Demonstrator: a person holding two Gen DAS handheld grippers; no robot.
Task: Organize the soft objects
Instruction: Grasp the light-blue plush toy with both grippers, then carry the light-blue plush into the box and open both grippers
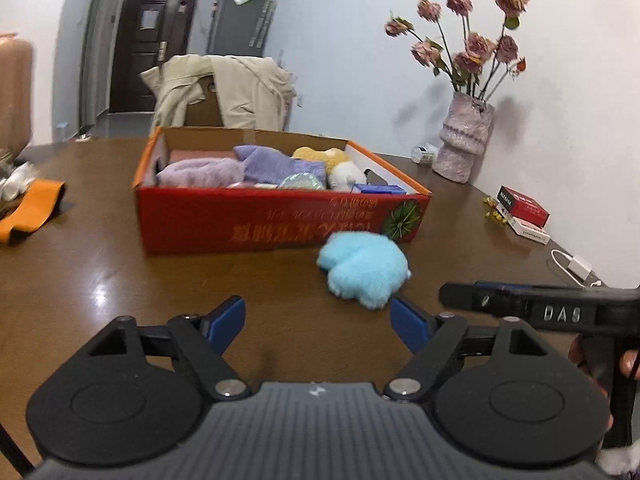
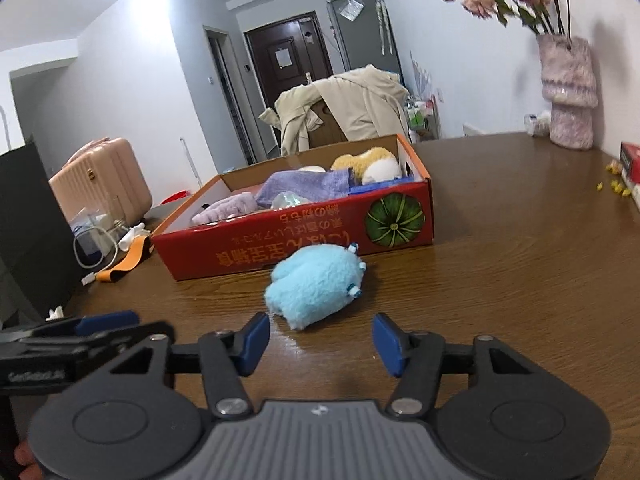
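A light blue plush toy [image 1: 365, 269] lies on the brown table just in front of a red cardboard box [image 1: 256, 220]; it also shows in the right wrist view [image 2: 314, 282]. The box [image 2: 280, 246] holds purple cloths [image 1: 276, 166] and a yellow and white plush [image 1: 336, 166]. My left gripper [image 1: 318, 326] is open and empty, a little short and left of the blue plush. My right gripper [image 2: 320, 342] is open and empty, just short of the plush. The right gripper's side shows at the right of the left wrist view [image 1: 520, 306].
A pink vase of dried roses [image 1: 466, 140] stands at the back right by the wall. Red and white small boxes [image 1: 522, 210] and a white charger [image 1: 576, 266] lie at the right edge. An orange strap [image 1: 32, 210] lies at left. A pink suitcase [image 2: 100, 180] stands beyond.
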